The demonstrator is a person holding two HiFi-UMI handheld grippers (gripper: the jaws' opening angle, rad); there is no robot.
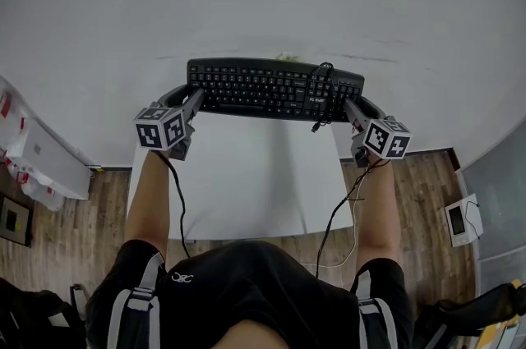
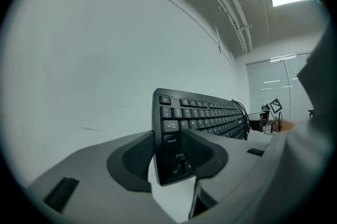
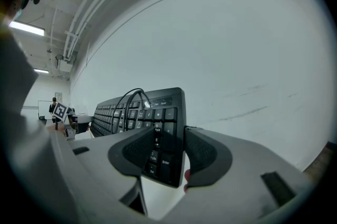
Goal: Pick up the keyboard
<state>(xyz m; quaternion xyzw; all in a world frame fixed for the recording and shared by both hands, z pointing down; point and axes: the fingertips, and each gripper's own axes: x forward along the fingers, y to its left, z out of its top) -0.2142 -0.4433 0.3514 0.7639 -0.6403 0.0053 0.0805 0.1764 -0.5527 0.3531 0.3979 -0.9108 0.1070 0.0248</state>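
My left gripper pinches the left end of the black plastic keyboard, which is held over the far edge of the white rectangular table. Its black cable loops across the right end, where my right gripper is clamped.

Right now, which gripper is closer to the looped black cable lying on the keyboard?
Right. The right gripper grips the keyboard at the end beside the cable; the left gripper grips the opposite end.
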